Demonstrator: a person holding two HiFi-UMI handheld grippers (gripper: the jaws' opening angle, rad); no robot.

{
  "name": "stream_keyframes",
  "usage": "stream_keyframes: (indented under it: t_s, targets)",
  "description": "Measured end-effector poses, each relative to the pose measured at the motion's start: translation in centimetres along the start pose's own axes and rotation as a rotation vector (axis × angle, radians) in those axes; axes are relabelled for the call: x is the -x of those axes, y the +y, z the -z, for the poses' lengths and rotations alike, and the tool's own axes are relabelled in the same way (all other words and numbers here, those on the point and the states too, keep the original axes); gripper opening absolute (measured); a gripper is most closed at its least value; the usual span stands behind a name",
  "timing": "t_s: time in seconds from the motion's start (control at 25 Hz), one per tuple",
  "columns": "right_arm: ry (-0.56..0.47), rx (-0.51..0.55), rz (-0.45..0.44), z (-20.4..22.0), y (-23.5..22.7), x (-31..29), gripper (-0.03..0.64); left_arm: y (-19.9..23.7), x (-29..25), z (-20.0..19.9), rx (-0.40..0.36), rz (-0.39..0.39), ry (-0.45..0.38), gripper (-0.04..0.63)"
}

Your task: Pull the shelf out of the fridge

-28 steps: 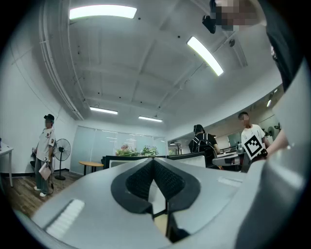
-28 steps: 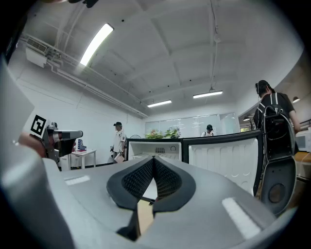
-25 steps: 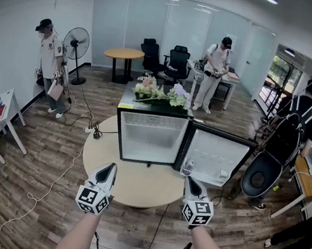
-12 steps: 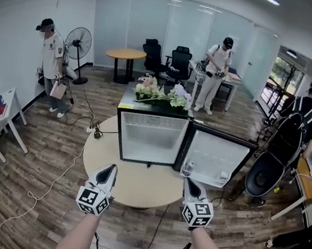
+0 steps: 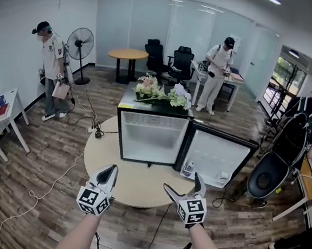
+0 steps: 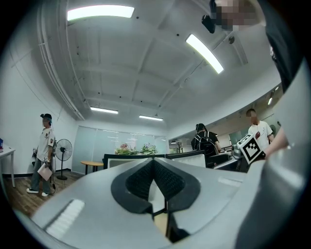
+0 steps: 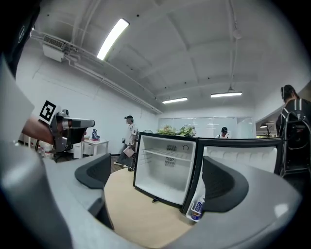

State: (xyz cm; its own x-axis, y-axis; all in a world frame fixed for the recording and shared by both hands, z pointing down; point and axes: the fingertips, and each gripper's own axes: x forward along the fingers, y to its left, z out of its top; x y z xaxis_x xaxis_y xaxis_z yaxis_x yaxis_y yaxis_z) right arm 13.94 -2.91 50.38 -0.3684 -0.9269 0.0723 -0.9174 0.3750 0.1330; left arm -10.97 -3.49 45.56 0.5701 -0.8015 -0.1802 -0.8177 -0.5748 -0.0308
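Note:
A small black fridge (image 5: 153, 112) stands on a round wooden table (image 5: 136, 184), its door (image 5: 217, 157) swung open to the right. Inside, a thin wire shelf (image 7: 167, 154) sits near the top of the white interior (image 5: 149, 140). My left gripper (image 5: 109, 170) hovers over the table's near edge, shut with nothing in it; in the left gripper view its pads (image 6: 154, 180) meet. My right gripper (image 5: 184, 185) is to its right, in front of the door. Its jaws have just been opening and stand wide, with nothing between them (image 7: 158, 177). Both grippers are well short of the fridge.
Flowers (image 5: 161, 92) lie on top of the fridge. A small bottle (image 7: 197, 209) stands in the door's lower rack. A cable (image 5: 59, 179) trails across the wooden floor at left. People stand at the left (image 5: 51, 60), back (image 5: 216, 63) and right (image 5: 303, 121). A fan (image 5: 77, 44) and office chairs (image 5: 179, 61) stand behind.
My right gripper's jaws have gone from shut to wide open and the gripper has rolled a little. The left gripper has stayed put. The person at left has shifted.

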Motion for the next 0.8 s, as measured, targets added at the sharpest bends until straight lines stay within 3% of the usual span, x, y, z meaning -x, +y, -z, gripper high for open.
stream_keyframes:
  t_s: [0.8]
  targets:
    - [-0.031, -0.048, -0.096, 1.8, -3.8, -0.1, 0.583, -3.3, -2.3, 1.3, -0.024, -0.086, 0.026, 0.000]
